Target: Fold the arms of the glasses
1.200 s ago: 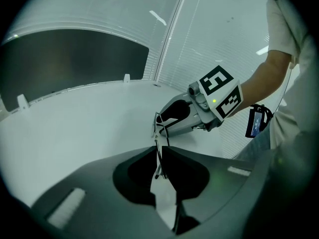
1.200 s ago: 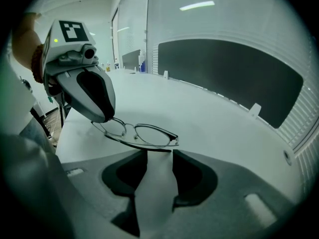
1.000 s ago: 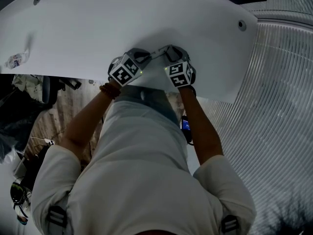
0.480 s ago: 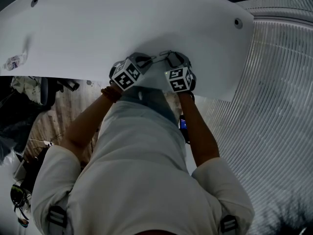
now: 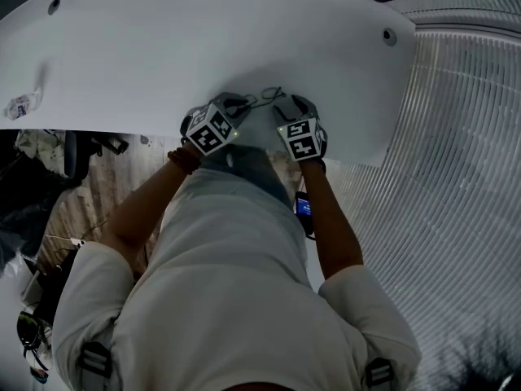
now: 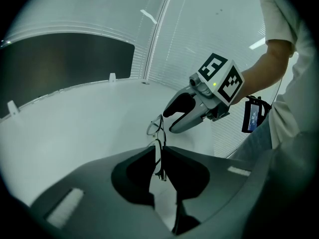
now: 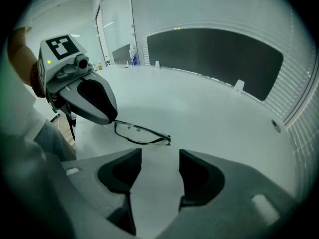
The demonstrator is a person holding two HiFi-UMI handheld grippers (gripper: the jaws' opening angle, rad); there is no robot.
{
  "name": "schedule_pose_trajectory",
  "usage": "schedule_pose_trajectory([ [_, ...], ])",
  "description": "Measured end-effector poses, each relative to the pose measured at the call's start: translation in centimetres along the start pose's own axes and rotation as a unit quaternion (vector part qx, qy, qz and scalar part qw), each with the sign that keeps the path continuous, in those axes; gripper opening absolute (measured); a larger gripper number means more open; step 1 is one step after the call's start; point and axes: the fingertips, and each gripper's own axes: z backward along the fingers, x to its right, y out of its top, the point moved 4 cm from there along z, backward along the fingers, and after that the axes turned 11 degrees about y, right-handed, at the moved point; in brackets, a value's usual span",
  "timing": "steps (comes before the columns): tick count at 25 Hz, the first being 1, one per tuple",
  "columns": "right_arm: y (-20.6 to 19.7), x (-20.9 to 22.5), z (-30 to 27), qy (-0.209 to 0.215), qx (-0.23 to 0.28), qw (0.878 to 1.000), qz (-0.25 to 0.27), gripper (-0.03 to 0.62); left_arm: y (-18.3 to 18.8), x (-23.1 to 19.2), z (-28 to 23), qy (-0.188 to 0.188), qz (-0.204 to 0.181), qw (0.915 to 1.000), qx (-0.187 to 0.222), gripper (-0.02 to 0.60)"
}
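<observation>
One glasses [image 7: 141, 134], two tongs [image 6: 160, 151] [image 7: 159, 158], one table [image 5: 163, 47]

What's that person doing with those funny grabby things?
A person stands at a white table with a gripper in each hand, working on a pair of glasses. The left gripper is pinching the glasses. The right gripper sits close beside them; its jaws have just been opening and nothing is between them. Whether the glasses are folded yet is hard to see.
</observation>
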Motion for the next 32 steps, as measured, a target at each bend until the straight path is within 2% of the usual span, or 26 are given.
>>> schedule_pose_trajectory([
  [6,1.2,-0.4,2.4,-0.002,0.042,0.999,-0.013,0.232,0.1,0.1,0.1,0.003,0.001,1.0,0.009,0.046],
  [12,3.9,-1.0,5.9,-0.008,0.106,0.994,-0.02,0.232,1.3,-0.2,1.9,0.018,0.014,0.9993,0.03,0.048],
  [15,6.0,-1.4,8.9,-0.018,0.153,0.988,-0.014,0.232,3.9,-0.5,4.8,0.029,0.04,0.997,0.058,0.049],
  [18,9.5,-1.7,12.9,-0.023,0.204,0.979,-0.018,0.227,7.5,-1.1,8.2,0.038,0.06,0.9917,0.107,0.057],
  [21,13.3,-1.8,16.9,-0.023,0.261,0.965,-0.009,0.225,11.7,-2.0,11.5,0.042,0.074,0.9828,0.164,0.066],
  [26,20.2,-3.1,24.4,-0.024,0.368,0.929,0.023,0.201,19.2,-3.7,18.3,0.057,0.076,0.9606,0.261,0.061],
  [29,23.0,-4.9,28.4,-0.022,0.411,0.91,0.048,0.189,22.5,-3.5,21.9,0.06,0.073,0.9473,0.306,0.055],
  [32,25.2,-7.0,32.0,-0.016,0.443,0.893,0.074,0.168,25.1,-2.6,25.1,0.045,0.091,0.9323,0.347,0.049],
])
